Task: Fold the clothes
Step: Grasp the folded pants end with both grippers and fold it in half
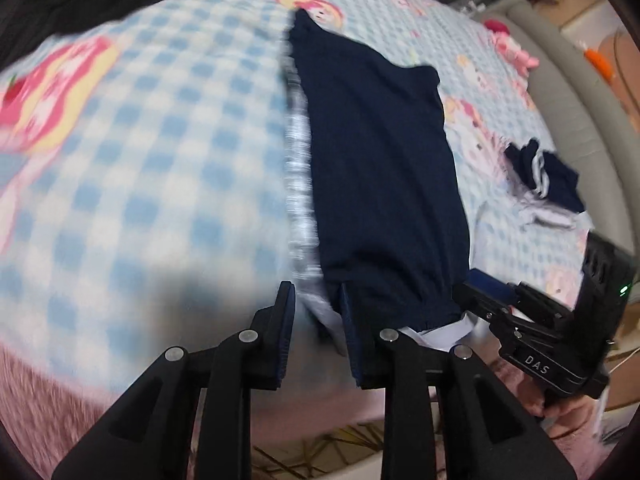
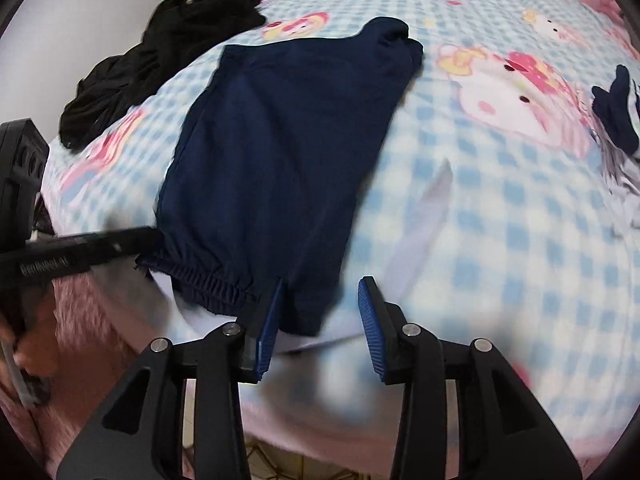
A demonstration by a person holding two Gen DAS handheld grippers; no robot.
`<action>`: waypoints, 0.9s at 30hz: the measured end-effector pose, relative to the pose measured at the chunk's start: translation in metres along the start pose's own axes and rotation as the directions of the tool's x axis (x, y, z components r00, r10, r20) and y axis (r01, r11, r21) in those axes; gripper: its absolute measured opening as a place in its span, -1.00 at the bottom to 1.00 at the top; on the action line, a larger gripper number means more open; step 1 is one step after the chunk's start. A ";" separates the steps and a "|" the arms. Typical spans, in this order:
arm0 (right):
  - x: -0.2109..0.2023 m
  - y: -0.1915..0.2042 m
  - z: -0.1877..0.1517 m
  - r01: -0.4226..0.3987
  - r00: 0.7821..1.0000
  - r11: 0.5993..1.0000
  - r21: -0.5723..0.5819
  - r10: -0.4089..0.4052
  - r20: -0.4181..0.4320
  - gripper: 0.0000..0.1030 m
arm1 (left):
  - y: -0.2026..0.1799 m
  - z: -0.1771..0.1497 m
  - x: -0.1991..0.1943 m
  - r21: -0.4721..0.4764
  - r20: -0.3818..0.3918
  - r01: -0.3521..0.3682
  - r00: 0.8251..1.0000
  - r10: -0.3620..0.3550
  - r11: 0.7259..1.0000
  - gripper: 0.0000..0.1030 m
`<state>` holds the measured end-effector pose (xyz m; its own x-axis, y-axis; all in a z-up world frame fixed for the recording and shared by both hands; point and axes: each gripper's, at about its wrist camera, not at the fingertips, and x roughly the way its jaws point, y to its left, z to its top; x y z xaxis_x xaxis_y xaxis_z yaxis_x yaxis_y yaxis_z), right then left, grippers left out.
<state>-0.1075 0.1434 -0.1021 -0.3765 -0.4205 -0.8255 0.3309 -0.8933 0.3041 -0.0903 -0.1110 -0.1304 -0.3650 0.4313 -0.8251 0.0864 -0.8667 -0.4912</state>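
Note:
A navy garment (image 1: 380,168) with an elastic waistband lies lengthwise on the blue checked bedsheet (image 1: 160,160), folded narrow, with a striped white layer along its left edge. It also shows in the right wrist view (image 2: 280,152). My left gripper (image 1: 316,332) is open at the garment's near left corner, holding nothing. My right gripper (image 2: 320,320) is open over the near right corner of the waistband (image 2: 212,284). The right gripper also shows in the left wrist view (image 1: 480,300), at the garment's right corner.
A black garment pile (image 2: 168,60) lies at the far left of the bed. A small navy and white crumpled garment (image 1: 544,176) lies to the right. A pink plush toy (image 1: 508,44) sits by the grey bed frame (image 1: 576,92). A pink fuzzy blanket edge (image 2: 88,320) borders the near side.

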 end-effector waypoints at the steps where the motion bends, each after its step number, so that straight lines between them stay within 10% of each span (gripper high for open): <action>1: 0.000 0.000 -0.002 -0.001 1.000 1.000 -0.004 0.001 -0.003 -0.24 | 0.005 -0.002 -0.003 -0.027 0.015 0.037 0.999 -0.036 0.999 -0.50; 5: 0.006 0.000 -0.005 -0.021 1.000 1.000 -0.001 0.021 -0.017 -0.02 | 0.013 -0.003 0.008 -0.094 0.005 0.155 0.988 -0.155 0.983 -0.40; 10: 0.039 -0.003 -0.004 -0.012 0.997 0.998 0.055 0.016 -0.076 -0.03 | 0.006 -0.005 0.028 -0.069 -0.034 0.105 0.994 -0.107 0.992 -0.45; 12: 0.034 0.002 -0.009 -0.031 0.996 0.998 0.054 0.035 -0.076 -0.55 | 0.009 -0.008 0.020 -0.071 -0.020 0.092 0.995 -0.093 0.993 -0.60; 16: 0.011 0.007 -0.016 -0.068 0.997 0.996 0.052 0.070 -0.045 -0.73 | 0.021 -0.017 0.004 -0.131 0.021 0.138 0.990 -0.136 0.982 -0.61; 19: 0.000 0.009 -0.020 -0.033 0.999 0.999 0.029 0.034 -0.022 -0.43 | 0.031 -0.018 -0.006 -0.160 0.064 0.219 0.975 -0.211 0.963 -0.50; 27: -0.019 0.003 0.040 0.135 0.987 0.987 -0.087 -0.126 0.098 -0.01 | 0.002 0.075 -0.003 0.048 0.099 0.001 0.995 -0.006 0.999 -0.39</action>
<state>-0.1343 0.1421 -0.0663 -0.4981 -0.3179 -0.8068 0.3511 -0.9246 0.1476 -0.1587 -0.1323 -0.1082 -0.4558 0.4091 -0.7905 0.0418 -0.8773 -0.4781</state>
